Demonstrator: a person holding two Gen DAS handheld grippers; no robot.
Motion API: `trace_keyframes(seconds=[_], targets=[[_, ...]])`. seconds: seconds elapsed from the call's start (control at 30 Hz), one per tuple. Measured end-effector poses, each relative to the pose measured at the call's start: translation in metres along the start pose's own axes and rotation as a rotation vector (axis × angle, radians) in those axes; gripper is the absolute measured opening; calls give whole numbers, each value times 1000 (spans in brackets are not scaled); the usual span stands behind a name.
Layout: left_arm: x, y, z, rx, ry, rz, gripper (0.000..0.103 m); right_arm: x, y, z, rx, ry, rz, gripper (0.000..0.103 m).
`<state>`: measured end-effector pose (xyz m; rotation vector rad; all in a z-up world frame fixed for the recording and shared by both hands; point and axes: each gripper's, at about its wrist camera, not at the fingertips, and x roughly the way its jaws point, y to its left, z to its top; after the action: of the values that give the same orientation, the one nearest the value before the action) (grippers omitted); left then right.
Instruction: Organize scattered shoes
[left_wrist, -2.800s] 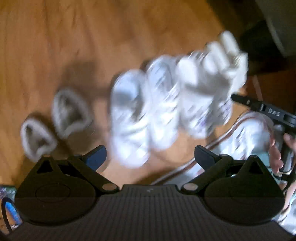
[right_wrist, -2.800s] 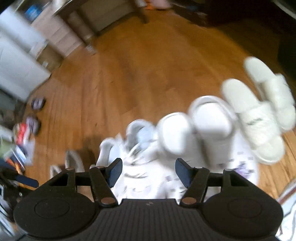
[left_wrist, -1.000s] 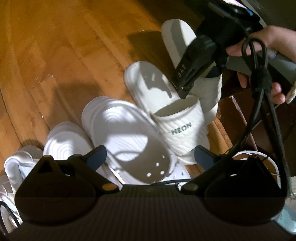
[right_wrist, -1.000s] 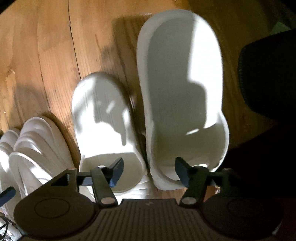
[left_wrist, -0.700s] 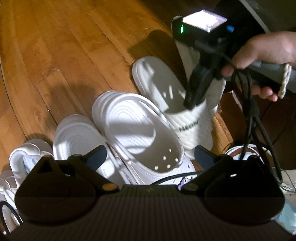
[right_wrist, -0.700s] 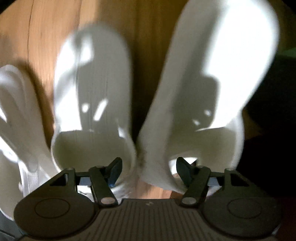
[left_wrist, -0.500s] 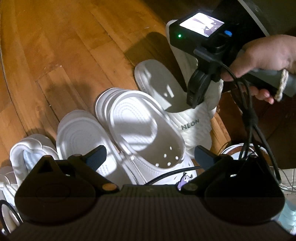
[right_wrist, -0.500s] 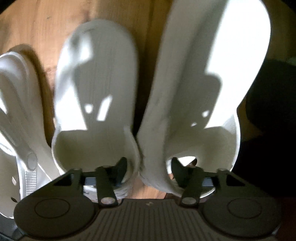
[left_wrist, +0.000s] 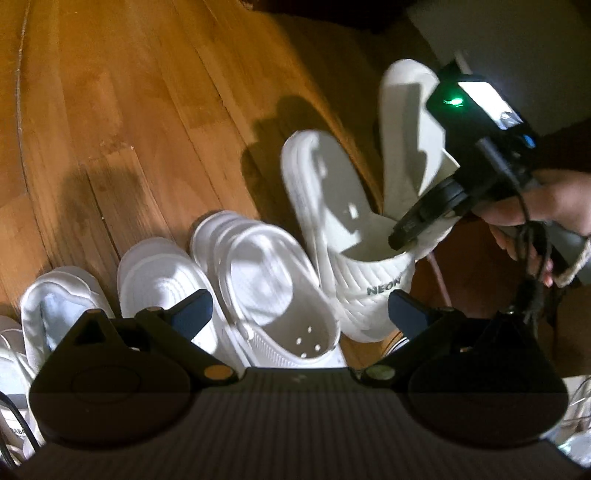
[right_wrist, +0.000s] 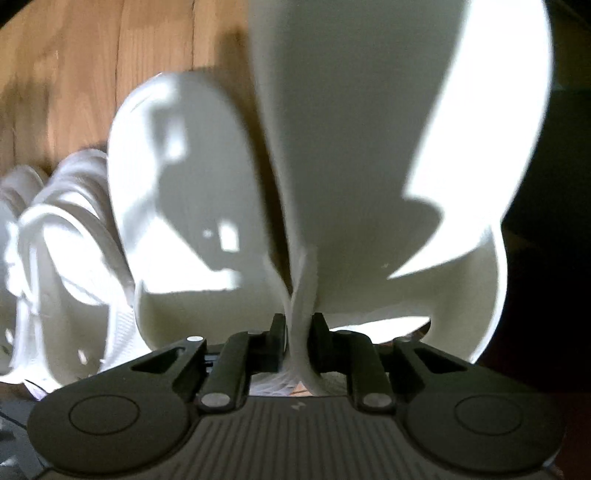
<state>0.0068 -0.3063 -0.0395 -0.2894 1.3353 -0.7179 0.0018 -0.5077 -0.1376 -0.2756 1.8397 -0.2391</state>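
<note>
While left gripper (left_wrist: 297, 308) gapes empty, right gripper (right_wrist: 299, 334) jaws tight on slide straps (right_wrist: 301, 295).

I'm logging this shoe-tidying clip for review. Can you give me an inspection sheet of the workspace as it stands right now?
Surface: wooden plank floor, sunlit patches and shadows.
Job's things: white clog with holes, NEON slide and plain slide side by side; more white shoes in a row at left.
Clutter: nothing seen.
Grippers: right gripper shut, pinching the adjoining strap edges of the two slides together; left gripper open, hovering above the clog, holding nothing.
Cables: black cable hangs from the right gripper's handle past the hand.
Surroundings: pale furniture panel at upper right; dark area beyond.
</note>
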Motion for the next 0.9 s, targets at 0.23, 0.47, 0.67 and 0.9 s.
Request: trace_keyframes(seconds=[0.23, 0.47, 0.67, 0.9], targets=[[-35, 20, 23, -21, -96, -20, 103, -78, 1, 15, 78, -170, 140, 14], [-63, 53, 67, 3, -291, 30, 103, -121, 29, 85, 80, -274, 347, 14], [-52, 88, 81, -40, -306, 104, 103, -119, 74, 157, 22, -259, 405, 14], [-36, 131, 95, -113, -303, 181, 103, -91, 135, 225, -31, -253, 433, 39]])
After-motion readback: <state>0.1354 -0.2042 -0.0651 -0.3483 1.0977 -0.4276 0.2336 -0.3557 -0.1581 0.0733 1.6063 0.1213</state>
